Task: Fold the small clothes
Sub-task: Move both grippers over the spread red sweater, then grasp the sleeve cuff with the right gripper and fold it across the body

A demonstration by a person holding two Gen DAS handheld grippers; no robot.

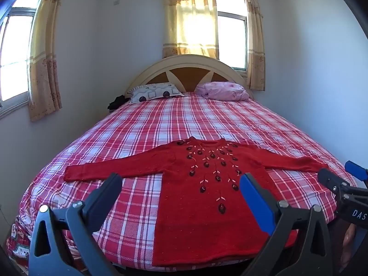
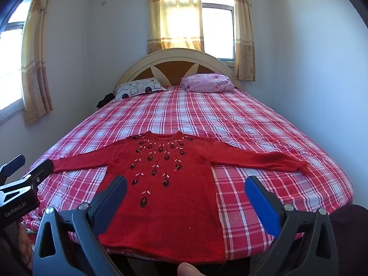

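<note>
A small red knit sweater [image 1: 207, 207] with dark embroidered flowers lies flat and face up on the bed, both sleeves spread out sideways, hem at the near edge. It also shows in the right wrist view [image 2: 170, 195]. My left gripper [image 1: 181, 184] is open and empty, held above the near edge of the bed over the sweater's left half. My right gripper [image 2: 186, 186] is open and empty, above the sweater's right half. The right gripper also shows at the right edge of the left wrist view [image 1: 340, 174]; the left gripper at the left edge of the right wrist view [image 2: 27, 165].
The bed [image 1: 230, 119] has a red and white plaid cover. A patterned pillow [image 1: 154, 93] and a pink pillow [image 1: 223, 90] lie by the headboard [image 1: 188, 69]. Dark cloth [image 1: 117, 102] sits at the bed's far left. Walls and curtained windows surround the bed.
</note>
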